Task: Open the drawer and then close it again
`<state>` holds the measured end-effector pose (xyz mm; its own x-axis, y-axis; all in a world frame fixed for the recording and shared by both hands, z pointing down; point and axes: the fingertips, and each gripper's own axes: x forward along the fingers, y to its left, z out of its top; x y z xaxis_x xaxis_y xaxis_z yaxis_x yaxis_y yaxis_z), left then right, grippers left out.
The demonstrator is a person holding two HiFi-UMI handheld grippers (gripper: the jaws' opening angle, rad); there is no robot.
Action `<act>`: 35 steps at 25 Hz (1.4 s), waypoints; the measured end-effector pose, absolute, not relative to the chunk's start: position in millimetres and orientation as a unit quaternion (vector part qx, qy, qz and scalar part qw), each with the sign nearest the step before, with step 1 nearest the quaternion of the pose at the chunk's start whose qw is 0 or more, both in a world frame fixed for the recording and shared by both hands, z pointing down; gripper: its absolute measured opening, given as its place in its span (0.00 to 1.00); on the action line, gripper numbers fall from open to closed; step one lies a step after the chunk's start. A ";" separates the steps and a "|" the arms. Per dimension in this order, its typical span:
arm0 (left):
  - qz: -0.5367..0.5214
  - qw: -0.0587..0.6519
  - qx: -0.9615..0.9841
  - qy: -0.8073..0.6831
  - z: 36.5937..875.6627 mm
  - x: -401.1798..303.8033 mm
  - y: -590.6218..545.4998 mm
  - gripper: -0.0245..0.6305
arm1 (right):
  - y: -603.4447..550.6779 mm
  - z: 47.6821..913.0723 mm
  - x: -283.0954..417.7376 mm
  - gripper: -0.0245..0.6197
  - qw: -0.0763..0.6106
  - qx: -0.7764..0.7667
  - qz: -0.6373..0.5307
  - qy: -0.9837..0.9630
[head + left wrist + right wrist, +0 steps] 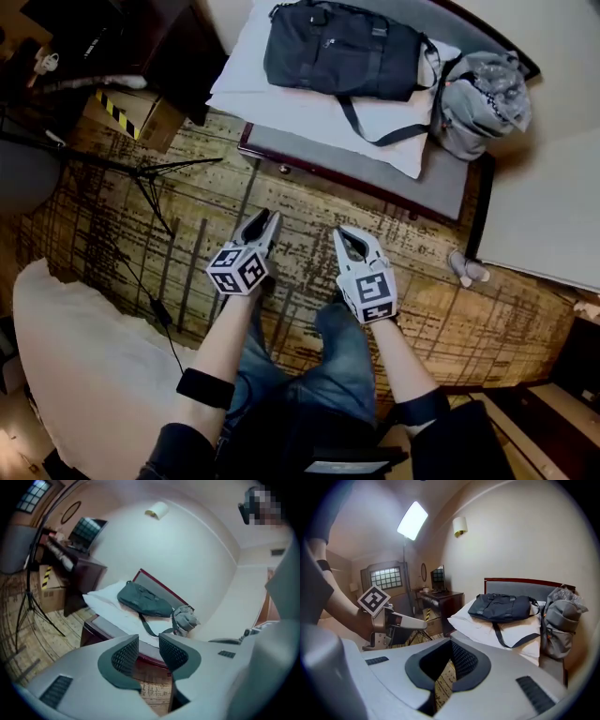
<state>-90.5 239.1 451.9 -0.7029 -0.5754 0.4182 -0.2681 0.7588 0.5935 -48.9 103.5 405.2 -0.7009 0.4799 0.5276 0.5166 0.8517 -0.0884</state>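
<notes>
No drawer front shows plainly in any view. A dark wooden desk [440,600] stands against the far wall beside the bed and also shows as the desk [82,572] in the left gripper view. I hold both grippers side by side above my knees, over a patterned rug [187,216]. My left gripper [266,223] is open, and its ridged pads [126,654] stand apart with nothing between them. My right gripper [349,240] is shut, its pads [462,661] together and empty. Both point toward the bed.
A bed [375,173] with a dark red frame carries a white pillow [281,94], a black duffel bag [342,47] and a grey backpack [483,98]. A tripod [150,178] and a taped cardboard box [131,112] stand at left. White bedding [84,375] lies beside my left leg.
</notes>
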 end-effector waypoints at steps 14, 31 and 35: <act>-0.453 0.350 0.185 -0.798 692.2 -161.9 273.7 0.34 | 181.9 598.4 -112.2 0.05 0.281 -0.281 -0.041 -0.917; -0.527 0.348 0.204 -0.748 843.3 -241.9 249.4 0.33 | 192.4 729.6 -176.9 0.05 0.266 -0.252 -0.009 -0.930; -0.520 0.343 0.213 -0.752 853.8 -252.4 242.8 0.33 | 185.8 741.2 -176.5 0.05 0.269 -0.247 -0.003 -0.931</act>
